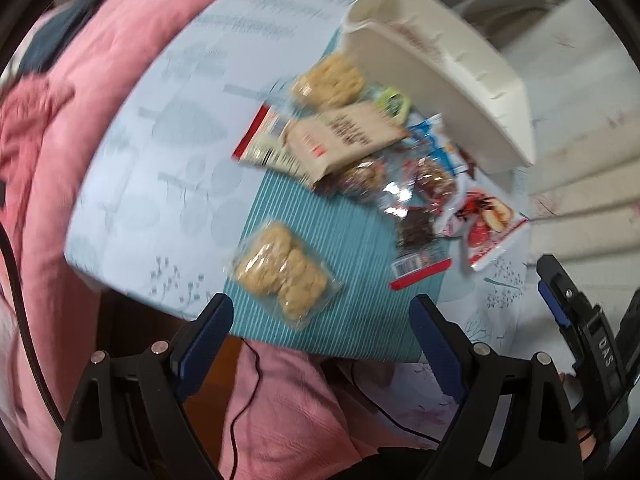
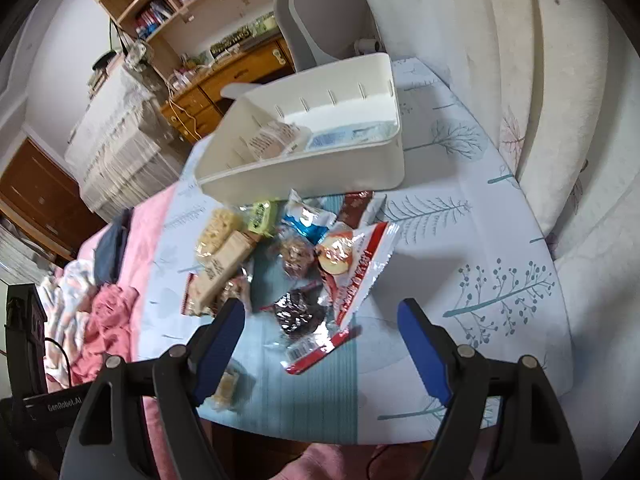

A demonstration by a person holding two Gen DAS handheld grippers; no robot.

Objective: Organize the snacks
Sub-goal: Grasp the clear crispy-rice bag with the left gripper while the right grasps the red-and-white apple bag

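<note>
A pile of snack packets lies on the patterned table: a pale cookie pack (image 1: 286, 270), a beige bar wrapper (image 1: 344, 140), a dark chocolate pack (image 2: 298, 312) and a red-and-white packet (image 2: 360, 276). Behind the pile stands a white bin (image 2: 320, 168), holding a pinkish packet (image 2: 276, 140) and a blue-white one (image 2: 348, 136). My left gripper (image 1: 320, 320) hangs open just short of the pale cookie pack, which lies apart from the pile. My right gripper (image 2: 322, 320) is open above the dark chocolate pack, touching nothing. Neither holds anything.
Pink bedding (image 1: 60, 160) lies left of the table (image 2: 500, 280), and a cream quilted surface (image 2: 560, 100) rises to its right. A grey chair (image 2: 320, 12) and wooden shelves (image 2: 180, 0) stand beyond the bin. A black cable (image 1: 248, 400) runs below the table's near edge.
</note>
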